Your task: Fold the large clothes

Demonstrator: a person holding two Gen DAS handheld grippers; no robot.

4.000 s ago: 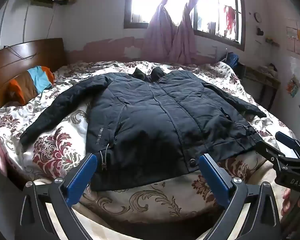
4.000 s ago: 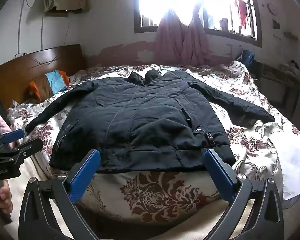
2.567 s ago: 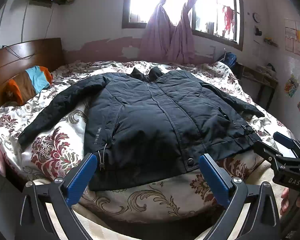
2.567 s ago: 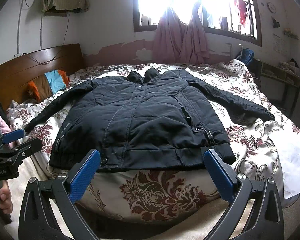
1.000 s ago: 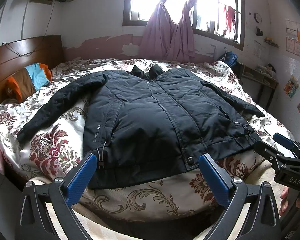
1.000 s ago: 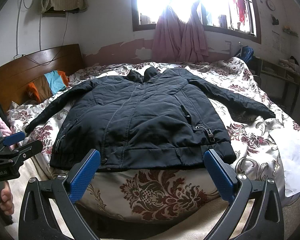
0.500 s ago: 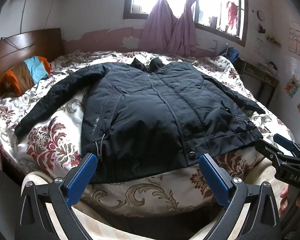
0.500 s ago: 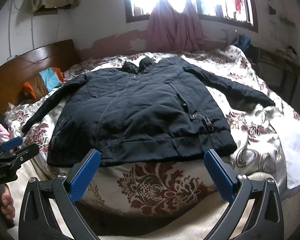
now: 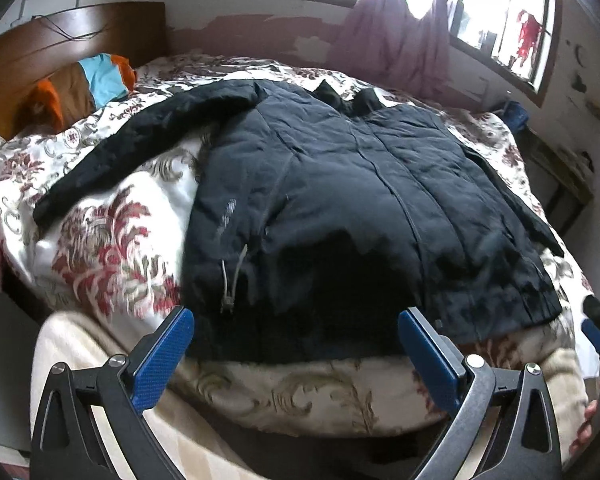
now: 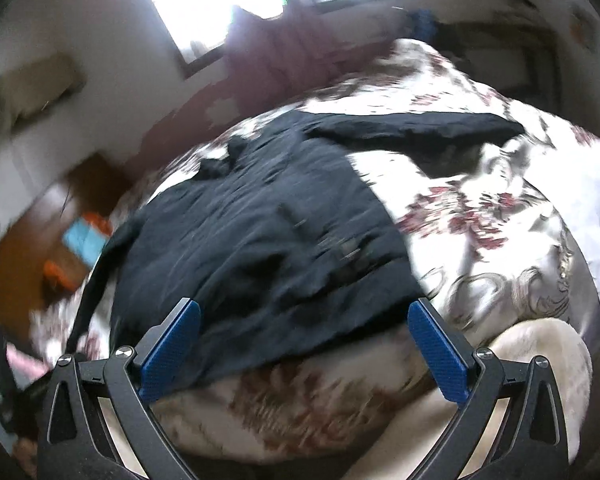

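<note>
Lying front-up and spread flat on the floral bedspread (image 9: pixel 100 240), the black jacket (image 9: pixel 360 208) has its hem at the near bed edge and its collar toward the window (image 9: pixel 500 20). Both tools hover just short of that hem, empty: the left gripper (image 9: pixel 296 354) has its blue pads wide apart, and so does the right gripper (image 10: pixel 304 346). Only the sharper left view shows the grey drawcord (image 9: pixel 230 280) near the hem and the striped pillow (image 9: pixel 88 88) by the headboard (image 9: pixel 60 40). The blurred, tilted right view alone shows the far sleeve (image 10: pixel 412 128) stretched fully across the bedspread.
</note>
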